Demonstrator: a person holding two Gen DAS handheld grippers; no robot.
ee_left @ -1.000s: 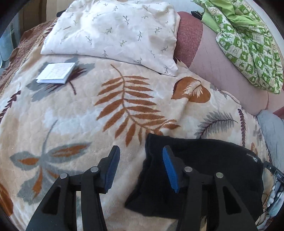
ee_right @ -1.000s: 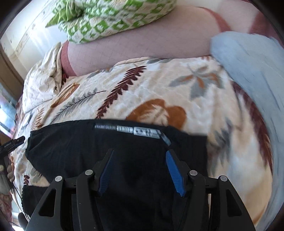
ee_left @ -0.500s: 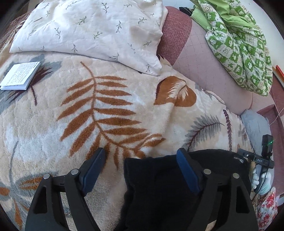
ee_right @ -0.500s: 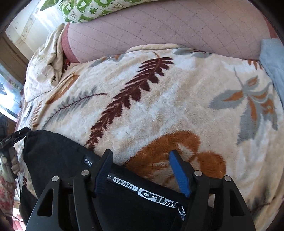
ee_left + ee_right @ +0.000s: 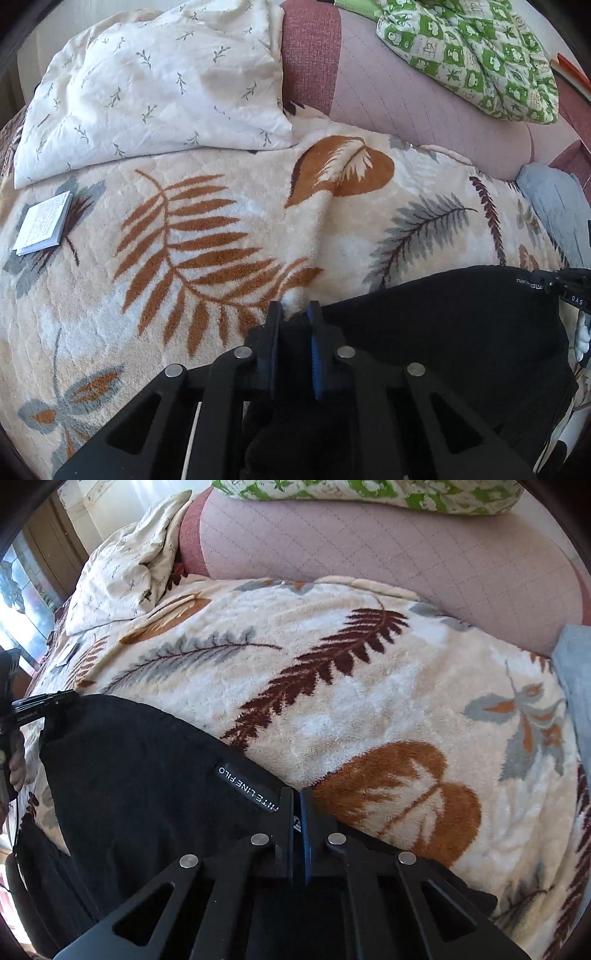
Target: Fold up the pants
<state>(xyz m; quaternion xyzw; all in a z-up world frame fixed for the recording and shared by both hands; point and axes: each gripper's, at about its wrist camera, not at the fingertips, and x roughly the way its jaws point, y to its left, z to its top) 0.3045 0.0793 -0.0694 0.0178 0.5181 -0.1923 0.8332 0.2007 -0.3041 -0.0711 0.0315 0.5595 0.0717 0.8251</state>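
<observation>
The black pants (image 5: 443, 332) lie folded on a leaf-patterned blanket (image 5: 221, 229). My left gripper (image 5: 295, 314) is shut on the pants' far left corner. In the right wrist view the pants (image 5: 140, 775) spread to the left, with a white-lettered waistband label (image 5: 247, 788) at their edge. My right gripper (image 5: 295, 801) is shut on that waistband edge next to the label. Each gripper shows at the other view's edge: the right one (image 5: 565, 288) and the left one (image 5: 26, 709).
A white pillow (image 5: 155, 85) lies at the back left, a small booklet (image 5: 42, 223) at the left. A pink sofa back (image 5: 351, 542) carries a green patterned cloth (image 5: 472, 55). A grey cloth (image 5: 557, 206) lies at the right edge.
Both grippers were open over the pants and have now closed, the left on the corner, the right on the waistband edge. Both moved toward the pants' far edge.
</observation>
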